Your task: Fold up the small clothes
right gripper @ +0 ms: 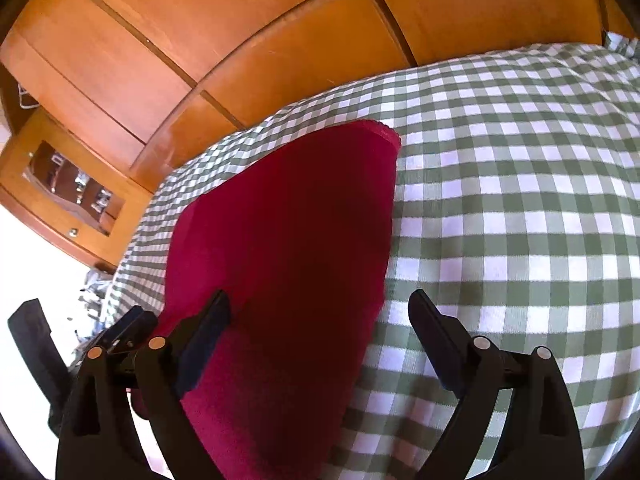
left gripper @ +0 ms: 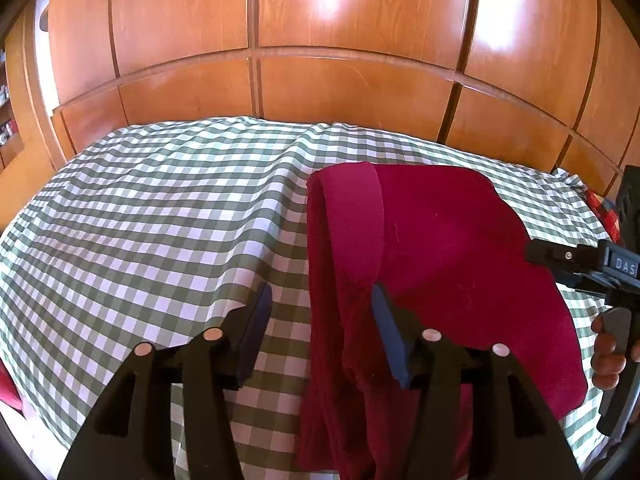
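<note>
A dark red garment [left gripper: 440,240] lies folded on the green-and-white checked cloth [left gripper: 160,220], with a long folded strip along its left side. My left gripper [left gripper: 320,316] is open low over that strip: one fingertip stands over the checks, the other over the red fabric, and neither pad presses on it. In the right wrist view the garment [right gripper: 288,248] runs up the middle. My right gripper [right gripper: 320,316] stands wide open across the garment's right edge, one finger over red fabric and one over the checked cloth [right gripper: 500,200]. The right gripper [left gripper: 576,264] and the hand holding it also show in the left wrist view.
Wooden panelled cupboard doors [left gripper: 320,40] rise right behind the covered surface. A wooden cabinet with a glass door [right gripper: 72,188] stands at the left in the right wrist view. A colourful patterned item [left gripper: 600,204] lies at the far right edge.
</note>
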Motion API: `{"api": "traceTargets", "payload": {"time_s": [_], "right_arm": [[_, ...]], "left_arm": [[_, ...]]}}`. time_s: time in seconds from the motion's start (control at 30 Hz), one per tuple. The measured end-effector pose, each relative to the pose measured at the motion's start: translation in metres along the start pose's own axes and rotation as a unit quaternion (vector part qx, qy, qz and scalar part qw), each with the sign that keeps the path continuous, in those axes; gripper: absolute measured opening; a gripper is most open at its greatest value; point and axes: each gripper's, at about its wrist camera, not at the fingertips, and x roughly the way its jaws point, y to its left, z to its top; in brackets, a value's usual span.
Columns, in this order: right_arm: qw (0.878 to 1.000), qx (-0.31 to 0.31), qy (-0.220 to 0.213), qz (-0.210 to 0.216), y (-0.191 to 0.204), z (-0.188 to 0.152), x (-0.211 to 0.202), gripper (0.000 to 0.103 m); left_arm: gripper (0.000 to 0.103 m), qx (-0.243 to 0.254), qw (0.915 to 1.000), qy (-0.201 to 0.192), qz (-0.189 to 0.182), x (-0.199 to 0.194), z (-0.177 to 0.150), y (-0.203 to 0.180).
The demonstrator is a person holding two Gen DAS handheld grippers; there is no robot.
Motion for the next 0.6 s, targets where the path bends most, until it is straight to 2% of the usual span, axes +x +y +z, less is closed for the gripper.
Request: {"api": "traceTargets", "payload": {"time_s": [0.3, 0.6], "right_arm": [[0.999, 0.027, 0.018, 0.039, -0.011, 0.006, 0.012, 0.089], [0.996, 0.044, 0.036, 0.071, -0.015, 0.013, 0.038, 0.089]], "left_arm": [[0.064, 0.001, 0.9998, 0.016, -0.013, 0.009, -0.006, 0.005], [0.08, -0.047, 0.9941, 0.046, -0.086, 0.032, -0.015, 0.035]]}}
